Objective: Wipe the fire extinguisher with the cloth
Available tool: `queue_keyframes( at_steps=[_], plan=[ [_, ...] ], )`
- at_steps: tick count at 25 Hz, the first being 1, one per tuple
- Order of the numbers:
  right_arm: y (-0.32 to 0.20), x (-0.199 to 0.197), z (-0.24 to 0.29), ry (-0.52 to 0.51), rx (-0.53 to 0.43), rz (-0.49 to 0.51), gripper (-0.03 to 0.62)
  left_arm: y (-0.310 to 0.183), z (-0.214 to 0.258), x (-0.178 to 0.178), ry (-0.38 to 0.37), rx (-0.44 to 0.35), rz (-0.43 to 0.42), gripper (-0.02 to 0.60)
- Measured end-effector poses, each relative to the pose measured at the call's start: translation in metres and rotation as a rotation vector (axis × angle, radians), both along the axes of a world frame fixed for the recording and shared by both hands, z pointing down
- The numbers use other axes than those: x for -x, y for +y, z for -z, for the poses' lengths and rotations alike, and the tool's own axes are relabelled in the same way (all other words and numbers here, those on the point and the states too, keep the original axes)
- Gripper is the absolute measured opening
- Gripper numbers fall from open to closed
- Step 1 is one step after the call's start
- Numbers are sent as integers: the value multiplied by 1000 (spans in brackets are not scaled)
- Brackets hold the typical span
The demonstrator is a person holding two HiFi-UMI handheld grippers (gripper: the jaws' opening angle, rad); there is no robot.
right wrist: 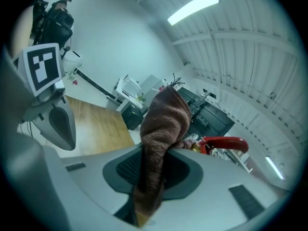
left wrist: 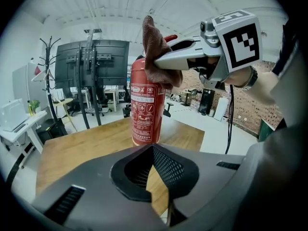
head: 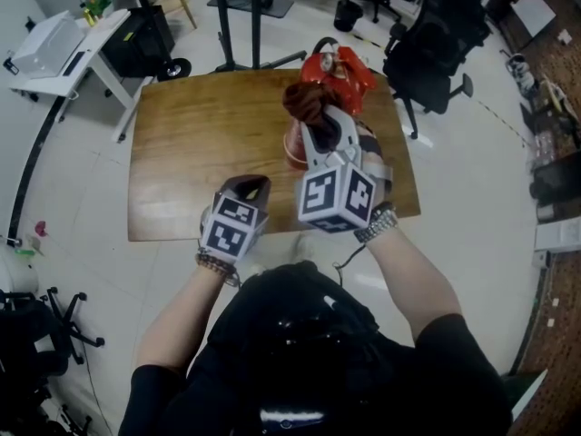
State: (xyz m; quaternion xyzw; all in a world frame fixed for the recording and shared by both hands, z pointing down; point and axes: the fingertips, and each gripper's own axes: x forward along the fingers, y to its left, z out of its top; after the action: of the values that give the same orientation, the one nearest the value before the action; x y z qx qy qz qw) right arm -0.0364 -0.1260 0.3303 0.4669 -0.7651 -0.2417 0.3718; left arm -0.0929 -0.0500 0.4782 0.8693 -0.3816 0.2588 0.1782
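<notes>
A red fire extinguisher stands upright on the wooden table, right of centre; in the left gripper view its labelled body rises straight ahead. My right gripper is shut on a brown cloth and holds it against the extinguisher's upper part. The cloth drapes over the neck under the right gripper. In the right gripper view the cloth is pinched between the jaws, with the red handle behind it. My left gripper hovers near the table's front edge, shut and empty.
Black office chairs stand beyond the table's right side. A white desk and a black cart sit at the far left. A monitor stand is behind the table. The table's left half is bare wood.
</notes>
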Motion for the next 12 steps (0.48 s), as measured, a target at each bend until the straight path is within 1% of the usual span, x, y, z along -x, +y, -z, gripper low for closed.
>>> queue_keyframes(
  at_steps=[2, 6, 12],
  plan=[
    [2, 0, -7, -1, 18, 12, 97, -3, 4, 1, 10, -3, 3, 0],
    [0, -4, -22, -34, 77, -16, 97, -8, 9, 0, 15, -13, 6, 0],
    [-1, 1, -57, -57, 181, -18, 97, -7, 0, -1, 7, 6, 7, 0]
  ],
)
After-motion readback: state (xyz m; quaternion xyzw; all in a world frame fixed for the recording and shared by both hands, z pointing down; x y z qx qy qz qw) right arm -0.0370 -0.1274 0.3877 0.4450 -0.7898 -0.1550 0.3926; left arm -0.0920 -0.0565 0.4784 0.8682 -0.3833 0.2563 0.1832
